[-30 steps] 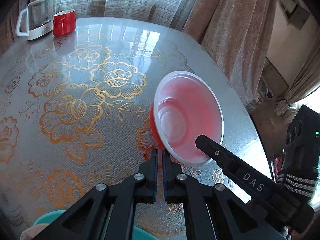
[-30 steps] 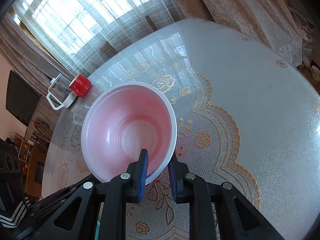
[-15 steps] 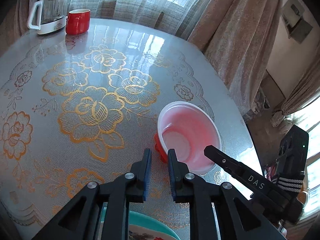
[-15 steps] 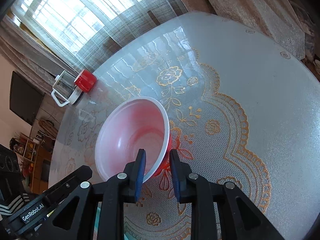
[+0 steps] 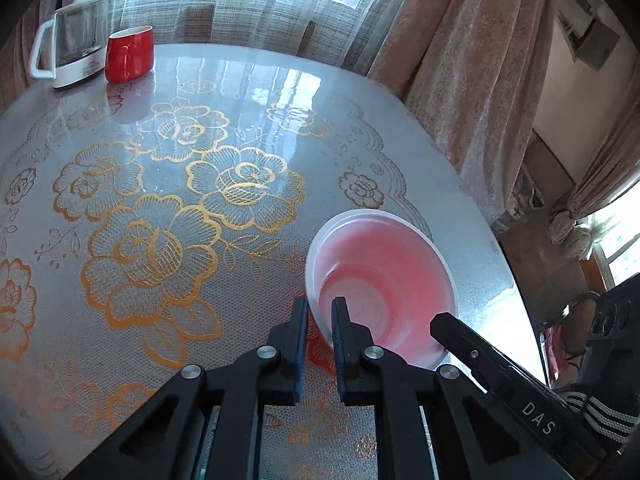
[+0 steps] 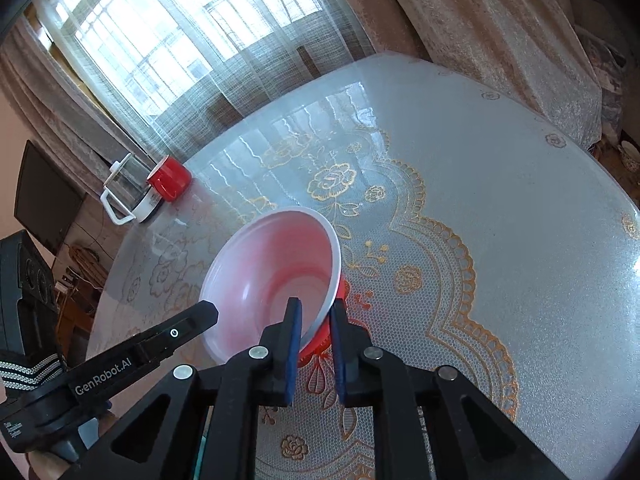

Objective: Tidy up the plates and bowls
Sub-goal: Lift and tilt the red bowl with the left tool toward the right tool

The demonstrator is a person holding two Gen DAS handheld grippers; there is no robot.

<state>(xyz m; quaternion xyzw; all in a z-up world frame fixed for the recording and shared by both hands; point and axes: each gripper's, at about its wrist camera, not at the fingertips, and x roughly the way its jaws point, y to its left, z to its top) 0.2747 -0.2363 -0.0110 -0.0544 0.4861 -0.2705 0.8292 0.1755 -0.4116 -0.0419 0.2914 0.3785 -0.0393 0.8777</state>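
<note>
Floral-clothed surface [image 5: 160, 208]: right hand-held gripper [image 6: 314, 312] clamped on near rim of tilted red bowl [image 6: 276, 276]; left hand-held gripper [image 5: 320, 312] straddles its opposite rim, jaws closing in, grip unclear.

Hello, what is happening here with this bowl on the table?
A person is working with two handheld grippers on a red bowl with a white inside, near the edge of a round table. The right gripper is shut on the bowl's near rim. The left gripper straddles the rim on the other side, its jaws nearly closed.
</note>
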